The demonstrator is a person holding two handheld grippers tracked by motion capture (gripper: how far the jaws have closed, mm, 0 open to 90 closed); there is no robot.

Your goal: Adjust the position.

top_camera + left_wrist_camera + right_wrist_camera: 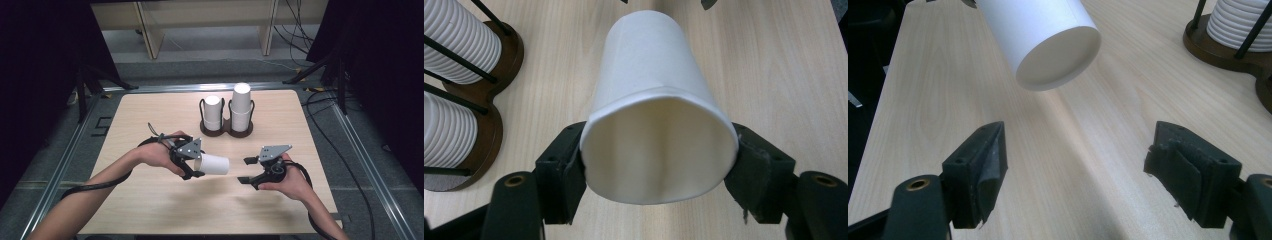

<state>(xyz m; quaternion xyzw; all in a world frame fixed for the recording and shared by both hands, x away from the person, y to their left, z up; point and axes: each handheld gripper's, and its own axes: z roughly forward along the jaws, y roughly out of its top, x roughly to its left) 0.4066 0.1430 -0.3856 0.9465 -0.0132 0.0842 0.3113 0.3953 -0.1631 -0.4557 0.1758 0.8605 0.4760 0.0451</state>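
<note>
— Now, item one: what do your left tongs (199, 167) carry?

— One white paper cup (215, 164), lying sideways above the counter (150, 200), clamped at its open rim between my left pads. Its closed base points across at my right tongs (246, 170), which stand open with nothing between them, a short gap from the base.

— Handling notes?

— Light, thin-walled and easily crushed, I judge. The left gripper view shows the rim (659, 145) pressed slightly out of round where the pads bear on it, so a gentle squeeze suits it. The better hold for my right tongs would be around the stiffer base end, where the bottom disc braces the wall.

— Item two: other stock?

— Beyond both tongs, a dark two-post holder (226, 131) with two stacks of white cups (240, 105), the one on my right side taller.

— What does each view add?

— Left gripper view: the cup's hollow inside and the dented rim. Right gripper view: the flat base (1058, 60) facing my open tongs (1075, 170), up and to their left. High view: both hands, the gap between the tongs, the holder's distance.
</note>
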